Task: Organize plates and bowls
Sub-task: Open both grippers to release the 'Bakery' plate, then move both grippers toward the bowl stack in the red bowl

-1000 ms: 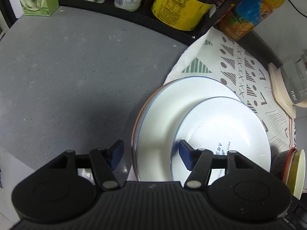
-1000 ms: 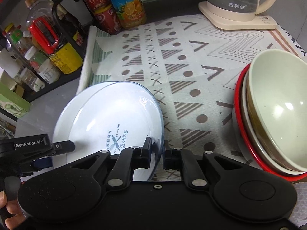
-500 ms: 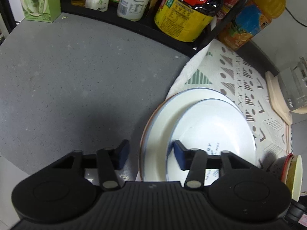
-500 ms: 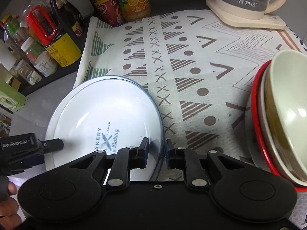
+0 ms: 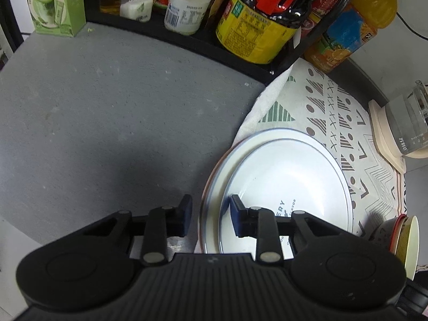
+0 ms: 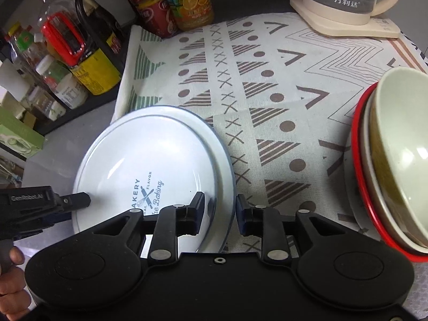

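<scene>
A white plate with a blue "Bakery" print (image 6: 149,165) lies on top of a larger white plate (image 6: 223,157) at the left edge of the patterned cloth; both show in the left wrist view (image 5: 289,176). My right gripper (image 6: 220,214) is open, its fingers either side of the stack's right rim. My left gripper (image 5: 210,218) is open astride the stack's left rim, one finger over the top plate. A stack of bowls (image 6: 398,160), cream in a red-rimmed one, stands at the right.
A patterned cloth (image 6: 267,80) covers the right of the grey counter (image 5: 107,120). A black rack of bottles and jars (image 5: 254,21) lines the back. A glass kettle on a cream base (image 6: 345,2) stands at the far right. A green carton (image 5: 50,2) is far left.
My right gripper has opened and let go of the printed plate, which now lies flat on the larger plate. The left gripper has drawn back a little.
</scene>
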